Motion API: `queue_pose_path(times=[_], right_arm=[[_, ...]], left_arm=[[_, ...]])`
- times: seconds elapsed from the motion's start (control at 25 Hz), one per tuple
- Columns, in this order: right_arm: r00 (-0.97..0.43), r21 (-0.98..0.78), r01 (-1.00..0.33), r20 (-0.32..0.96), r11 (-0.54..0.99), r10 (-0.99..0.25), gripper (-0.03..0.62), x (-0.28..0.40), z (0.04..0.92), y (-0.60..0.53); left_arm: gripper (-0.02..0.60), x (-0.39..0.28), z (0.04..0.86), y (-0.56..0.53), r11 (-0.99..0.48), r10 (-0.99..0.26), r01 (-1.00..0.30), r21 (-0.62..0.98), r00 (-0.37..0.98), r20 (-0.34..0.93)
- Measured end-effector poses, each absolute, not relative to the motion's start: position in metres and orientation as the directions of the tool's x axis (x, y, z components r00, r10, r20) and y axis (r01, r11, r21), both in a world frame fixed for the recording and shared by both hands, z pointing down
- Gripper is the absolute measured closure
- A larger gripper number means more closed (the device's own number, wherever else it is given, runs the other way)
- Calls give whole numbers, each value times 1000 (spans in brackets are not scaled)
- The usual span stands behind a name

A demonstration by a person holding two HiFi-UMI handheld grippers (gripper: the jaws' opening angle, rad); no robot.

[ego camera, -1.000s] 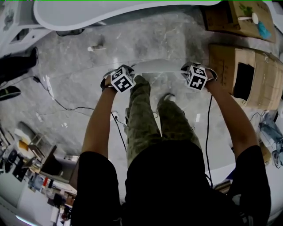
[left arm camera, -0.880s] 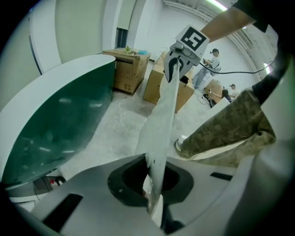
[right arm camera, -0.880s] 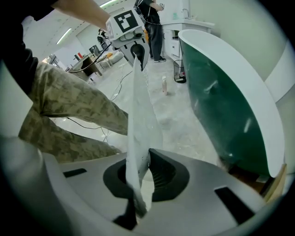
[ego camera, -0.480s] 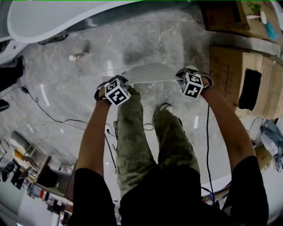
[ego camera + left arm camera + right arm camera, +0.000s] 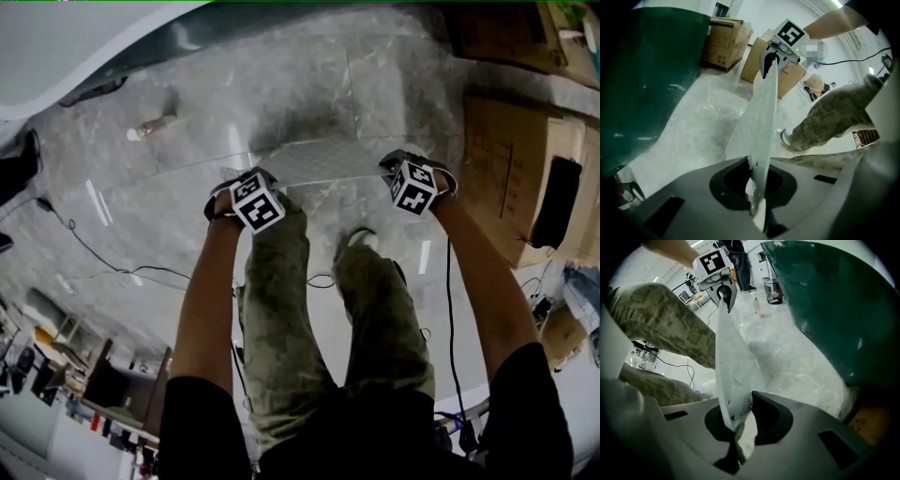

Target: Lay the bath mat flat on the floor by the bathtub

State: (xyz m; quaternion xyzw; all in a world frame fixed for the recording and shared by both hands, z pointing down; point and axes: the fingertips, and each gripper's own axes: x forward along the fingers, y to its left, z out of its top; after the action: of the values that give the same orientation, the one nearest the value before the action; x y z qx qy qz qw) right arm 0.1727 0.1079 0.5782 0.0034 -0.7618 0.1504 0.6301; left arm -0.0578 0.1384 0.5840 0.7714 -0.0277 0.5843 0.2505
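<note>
Pale, dimpled, translucent plastic bath mat [image 5: 323,161] is off the grey marble floor [image 5: 187,131], stretched between both grippers. Left gripper [image 5: 242,182] is clamped on its near left corner and right gripper [image 5: 392,167] is clamped on its near right corner. Both gripper views show the mat edge pinched between the pads. The mat is in front of the person's camouflage legs, and the white-rimmed, dark green bathtub [image 5: 56,56] is at far left. Can't tell if its far edge touches the floor. Done: mat gripped, spread and brought low near the tub. Left: lay it flat, let go.
</note>
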Motion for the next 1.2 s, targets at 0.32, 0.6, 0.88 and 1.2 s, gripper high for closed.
queue_pose_path(times=[0.32, 0.6, 0.88, 1.2], right_arm=[[-217, -214, -199, 961, 956, 170, 560, 166, 618, 96], [-238, -80, -125, 970, 989, 48, 560, 159, 667, 41], [-240, 36, -80, 969, 996, -54, 560, 154, 742, -23], [-264, 182, -102, 943, 978, -203, 556, 156, 812, -83]], left_arm=[[558, -67, 621, 115, -898, 200, -324, 297, 301, 933], [558, -75, 675, 61, -933, 104, -309, 184, 258, 961], [558, -79, 758, 15, -965, 40, -241, 105, 259, 965], [558, -78, 815, -44, -962, -14, -262, 72, 312, 950]])
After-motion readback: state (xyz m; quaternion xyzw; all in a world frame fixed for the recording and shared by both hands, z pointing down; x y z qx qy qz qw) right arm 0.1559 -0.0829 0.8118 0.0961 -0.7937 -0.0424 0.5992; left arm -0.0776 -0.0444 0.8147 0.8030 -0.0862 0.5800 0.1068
